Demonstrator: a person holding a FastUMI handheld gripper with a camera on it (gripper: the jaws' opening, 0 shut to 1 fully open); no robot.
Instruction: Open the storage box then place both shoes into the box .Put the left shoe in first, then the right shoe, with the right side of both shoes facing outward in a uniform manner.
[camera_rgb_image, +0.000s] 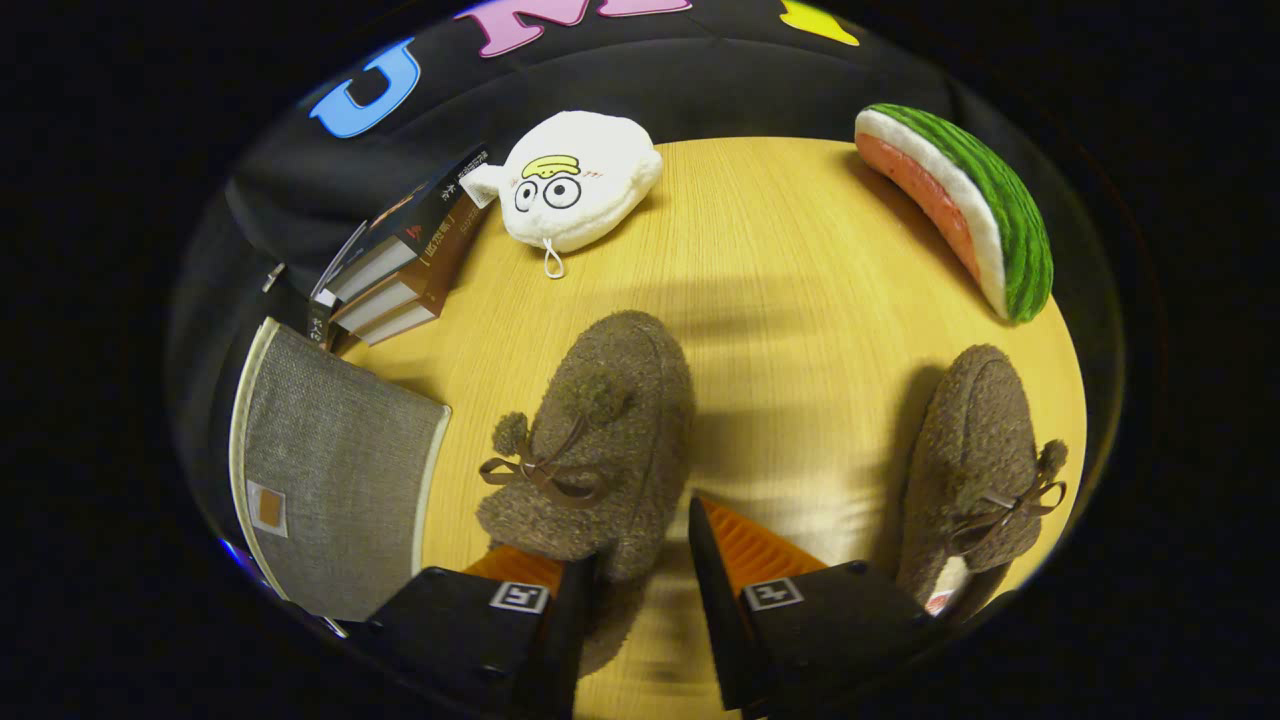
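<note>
Gripper (640, 580) narrowed around heel of left shoe (590, 440), contact unclear; right shoe (985, 450) right of it, box (335, 470) left

books (400, 268) stacked by wall | white plush (572, 193) beside them | watermelon-slice toy (960, 215) far across table (790, 300)

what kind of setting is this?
Likely a staged tabletop booth, not a lived-in room: a wooden table against a black cloth wall, dressed with a plush toy, watermelon-slice prop and stacked books. Gripper open around a fuzzy brown shoe.
</note>
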